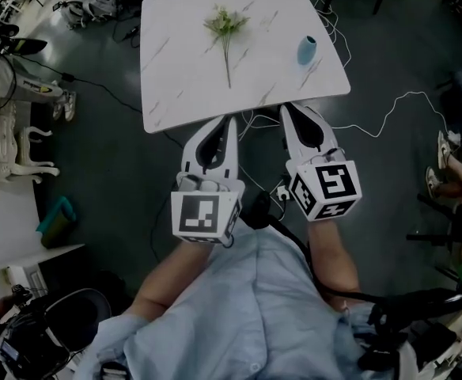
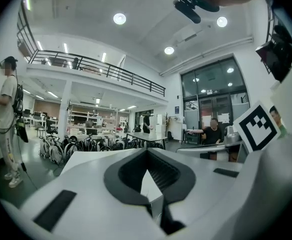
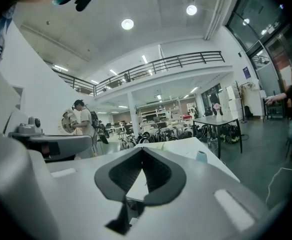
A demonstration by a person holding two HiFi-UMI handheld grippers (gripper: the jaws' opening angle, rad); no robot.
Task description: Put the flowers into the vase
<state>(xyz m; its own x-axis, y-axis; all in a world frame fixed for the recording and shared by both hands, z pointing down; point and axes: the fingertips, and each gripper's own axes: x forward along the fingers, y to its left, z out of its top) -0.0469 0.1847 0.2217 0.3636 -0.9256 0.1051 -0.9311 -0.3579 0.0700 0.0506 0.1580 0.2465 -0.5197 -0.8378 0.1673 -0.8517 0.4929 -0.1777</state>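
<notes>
Flowers [image 1: 225, 30] lie at the middle of the counter [image 1: 176, 77]; blue vase [image 1: 308, 50] stands near its right edge. Left tool [image 1: 229, 123] and right tool [image 1: 289, 111] are closed, empty. Risk: a sweeping reach could tip the vase over that edge.

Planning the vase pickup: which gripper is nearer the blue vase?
Right. The right gripper is just short of the vase; the left gripper is farther left, below the flowers.
</notes>
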